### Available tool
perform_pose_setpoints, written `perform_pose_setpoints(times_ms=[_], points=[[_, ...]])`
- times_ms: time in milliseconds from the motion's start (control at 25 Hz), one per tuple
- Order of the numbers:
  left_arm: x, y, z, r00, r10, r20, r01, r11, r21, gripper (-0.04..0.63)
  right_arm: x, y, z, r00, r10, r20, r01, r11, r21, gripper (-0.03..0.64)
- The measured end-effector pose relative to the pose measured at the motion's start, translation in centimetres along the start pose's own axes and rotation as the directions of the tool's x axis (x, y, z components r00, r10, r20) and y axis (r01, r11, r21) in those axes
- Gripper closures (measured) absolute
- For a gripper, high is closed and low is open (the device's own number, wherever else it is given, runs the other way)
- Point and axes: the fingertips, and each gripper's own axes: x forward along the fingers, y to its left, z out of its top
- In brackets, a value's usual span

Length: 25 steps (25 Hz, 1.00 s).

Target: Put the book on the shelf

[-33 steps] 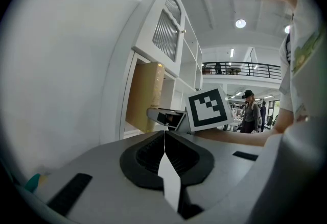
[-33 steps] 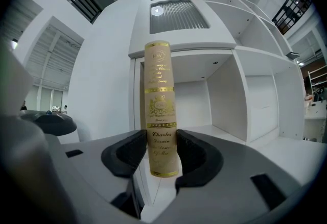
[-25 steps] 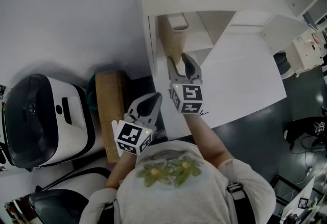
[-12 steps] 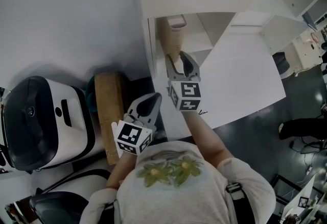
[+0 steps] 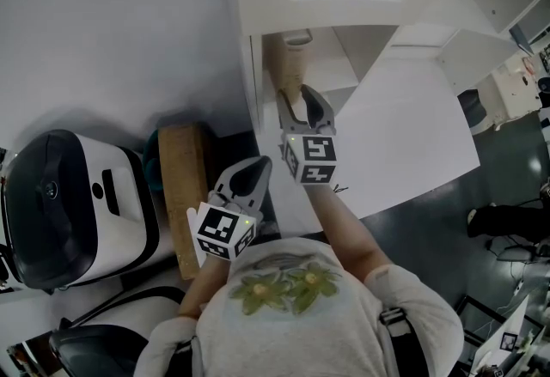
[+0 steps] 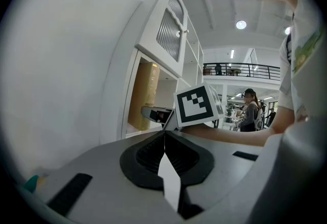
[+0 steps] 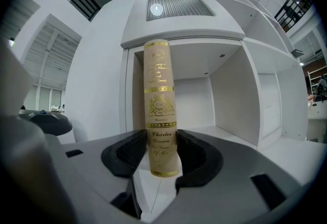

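A tan book [image 7: 159,110] with gold lettering on its spine stands upright between the jaws of my right gripper [image 7: 162,154], which is shut on it. The book is at the left side of the white shelf's [image 7: 225,95] open compartment, close to the left wall. From the head view, the right gripper [image 5: 305,105] holds the book [image 5: 290,66] at the compartment's mouth. My left gripper [image 5: 252,167] hangs lower left, away from the shelf, shut and empty. In the left gripper view its jaws [image 6: 164,133] meet in a line, with the book [image 6: 143,95] beyond.
A wooden box [image 5: 185,195] and a black-and-white machine [image 5: 69,195] sit to the left of the shelf. A white panel [image 5: 412,126] juts out on the right of the compartment. A person [image 6: 250,110] stands far off in the background.
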Motion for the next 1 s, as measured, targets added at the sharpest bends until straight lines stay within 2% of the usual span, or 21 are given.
perform_pose_setpoints(times_ms=[1000], points=[[0.5,0.4,0.1,1.0,0.006,-0.001,-0.006,1.0,-0.004,0.566,2.1,-0.2,0.1,0.999,0.032,-0.005,-0.032,0.999,0.011,0.411]])
